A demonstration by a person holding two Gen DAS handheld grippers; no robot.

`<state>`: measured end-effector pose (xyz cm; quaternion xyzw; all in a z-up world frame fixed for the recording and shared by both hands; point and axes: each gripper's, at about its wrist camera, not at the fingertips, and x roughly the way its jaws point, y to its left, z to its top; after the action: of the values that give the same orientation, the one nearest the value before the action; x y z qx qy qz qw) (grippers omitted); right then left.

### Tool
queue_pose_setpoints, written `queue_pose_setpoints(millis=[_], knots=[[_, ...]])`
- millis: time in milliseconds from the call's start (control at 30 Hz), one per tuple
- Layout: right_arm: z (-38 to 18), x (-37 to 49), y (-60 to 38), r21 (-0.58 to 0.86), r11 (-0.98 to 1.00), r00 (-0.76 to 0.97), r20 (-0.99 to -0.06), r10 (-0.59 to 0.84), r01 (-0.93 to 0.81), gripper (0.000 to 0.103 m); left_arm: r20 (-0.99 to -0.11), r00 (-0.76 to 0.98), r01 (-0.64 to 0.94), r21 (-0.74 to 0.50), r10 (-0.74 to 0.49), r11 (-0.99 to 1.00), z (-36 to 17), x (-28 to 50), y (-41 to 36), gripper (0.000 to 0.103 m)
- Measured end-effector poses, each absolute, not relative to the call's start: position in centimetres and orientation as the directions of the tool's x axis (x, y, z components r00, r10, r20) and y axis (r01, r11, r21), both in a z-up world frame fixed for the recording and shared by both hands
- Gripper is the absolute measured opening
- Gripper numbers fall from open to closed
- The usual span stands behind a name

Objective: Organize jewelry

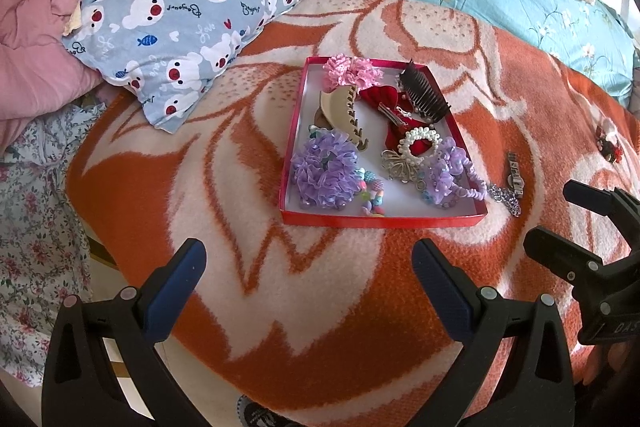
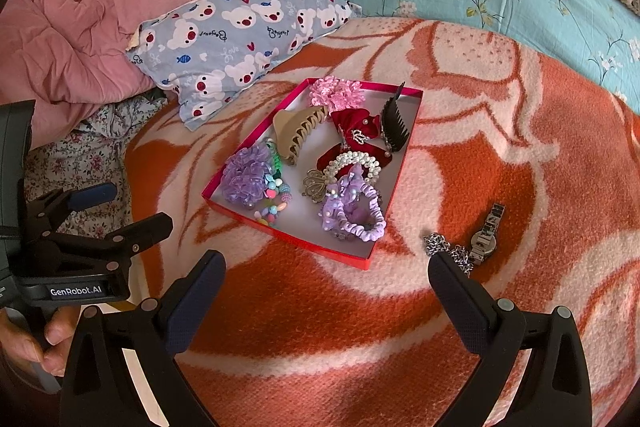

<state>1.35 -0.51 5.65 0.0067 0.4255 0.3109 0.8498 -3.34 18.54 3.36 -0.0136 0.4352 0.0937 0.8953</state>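
A: Where's the jewelry sitting?

B: Mostly in a shallow red tray (image 2: 366, 261) on the fuzzy orange-and-cream blanket (image 2: 280, 307): frilly purple scrunchies (image 2: 240, 175), a beige claw clip (image 2: 298, 137). A metal watch (image 2: 486, 237) and chain (image 2: 448, 247) lie just right of its rim.

A: Fingers?

B: Left gripper (image 1: 308, 269) and right gripper (image 2: 326, 281) both spread wide, holding nothing, open blanket beneath.

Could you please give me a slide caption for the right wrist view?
Open right tongs above the blanket, facing a red tray of hair accessories; chain and watch outside.
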Motion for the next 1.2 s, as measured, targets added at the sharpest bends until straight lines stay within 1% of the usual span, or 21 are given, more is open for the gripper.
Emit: queue_pose_setpoints(millis=[1200], knots=[[5.67, 1.44, -0.47, 0.278, 0.807, 0.443, -0.72, 0.534, -0.521, 0.102, -0.783, 0.604, -0.181, 0.048, 0.149, 0.982, 3.21, -3.03, 18.95, 0.103]])
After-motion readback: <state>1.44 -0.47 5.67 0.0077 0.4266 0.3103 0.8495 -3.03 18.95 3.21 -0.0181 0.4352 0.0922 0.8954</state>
